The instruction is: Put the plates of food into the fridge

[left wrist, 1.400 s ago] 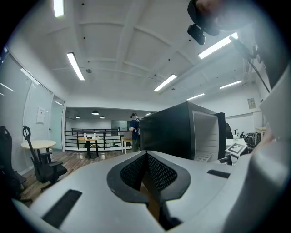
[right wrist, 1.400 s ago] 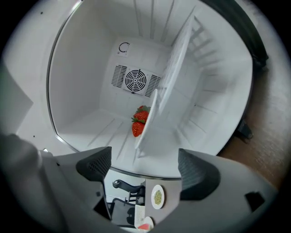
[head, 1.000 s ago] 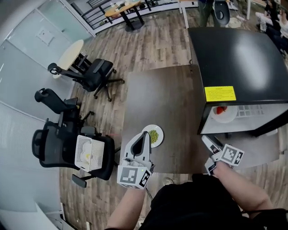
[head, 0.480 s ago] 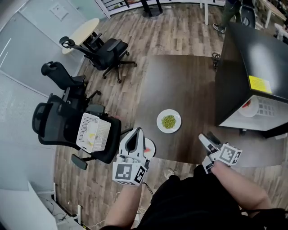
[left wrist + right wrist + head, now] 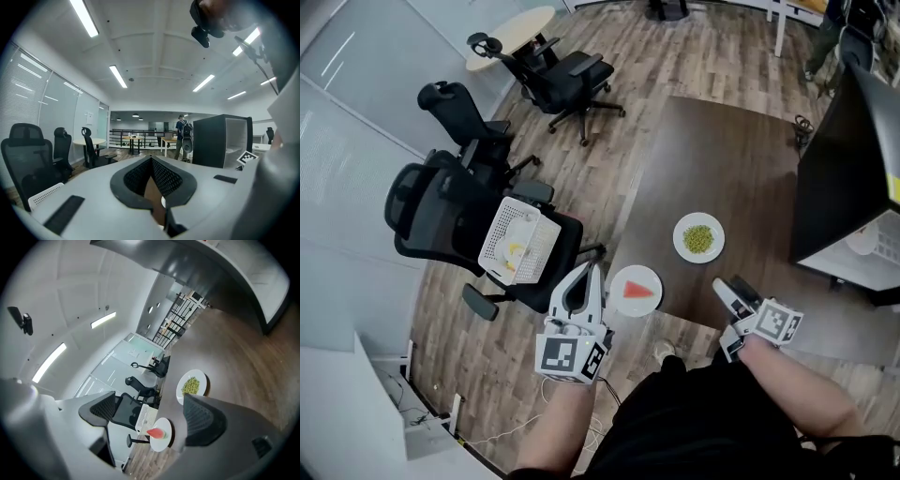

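Two white plates lie on the dark table (image 5: 712,159). One carries a red watermelon slice (image 5: 636,289) at the table's near corner; the other holds green peas (image 5: 698,237) a little farther in. My left gripper (image 5: 589,277) hangs just left of the watermelon plate, shut and empty (image 5: 151,161). To the right, near the table's front edge, my right gripper (image 5: 733,292) is open with nothing in it (image 5: 150,413); between its jaws I see the watermelon plate (image 5: 159,433) and the peas plate (image 5: 191,385). The black fridge (image 5: 848,159) stands at the far right, open, with a white plate (image 5: 862,242) inside.
Several black office chairs (image 5: 567,75) crowd the floor on the left. The nearest one carries a white basket (image 5: 517,242) on its seat. A round pale table (image 5: 511,26) is far back. A person with a backpack (image 5: 182,136) stands beyond the fridge (image 5: 220,140).
The view has swung left and back from the fridge. The watermelon plate has come into sight beside my left gripper, which had been over the peas plate. Both plates stay on the table.
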